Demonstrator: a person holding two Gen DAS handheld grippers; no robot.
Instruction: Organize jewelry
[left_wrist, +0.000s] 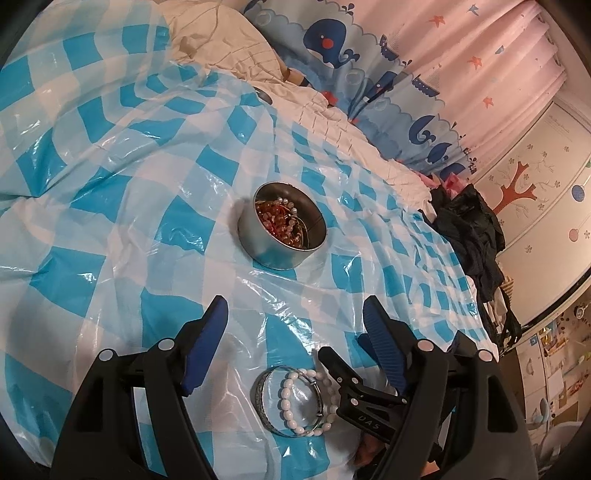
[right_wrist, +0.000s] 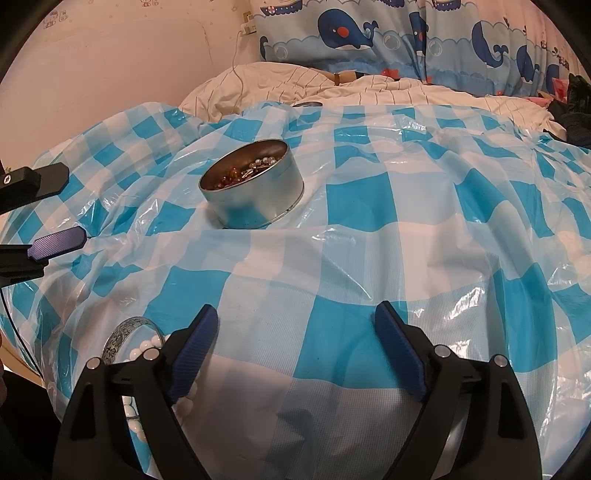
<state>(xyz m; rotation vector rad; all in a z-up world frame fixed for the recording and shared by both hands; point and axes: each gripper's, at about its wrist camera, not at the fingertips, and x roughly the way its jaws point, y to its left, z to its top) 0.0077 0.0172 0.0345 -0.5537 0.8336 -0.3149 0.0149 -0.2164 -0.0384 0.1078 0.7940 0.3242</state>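
A round metal tin (left_wrist: 282, 225) (right_wrist: 255, 192) stands on the blue-and-white checked plastic sheet (left_wrist: 110, 206) (right_wrist: 369, 258), with red beads and pearls inside. Nearer to me, a silver bangle (left_wrist: 264, 410) (right_wrist: 122, 339) and a white bead bracelet (left_wrist: 291, 406) (right_wrist: 147, 347) lie loose on the sheet. My left gripper (left_wrist: 295, 310) hangs open above them, holding nothing; it also shows at the left edge of the right wrist view (right_wrist: 75, 203). My right gripper (right_wrist: 297, 314) is open and empty. One of its fingers (left_wrist: 351, 387) lies right beside the white beads.
The sheet covers a rumpled bed with a cream quilt (right_wrist: 295, 85) behind it. A whale-print curtain (left_wrist: 332, 44) (right_wrist: 369, 33) hangs at the back. Dark clothes (left_wrist: 469, 229) are piled at the bed's right edge. A white cable (right_wrist: 236, 55) runs down from a wall socket.
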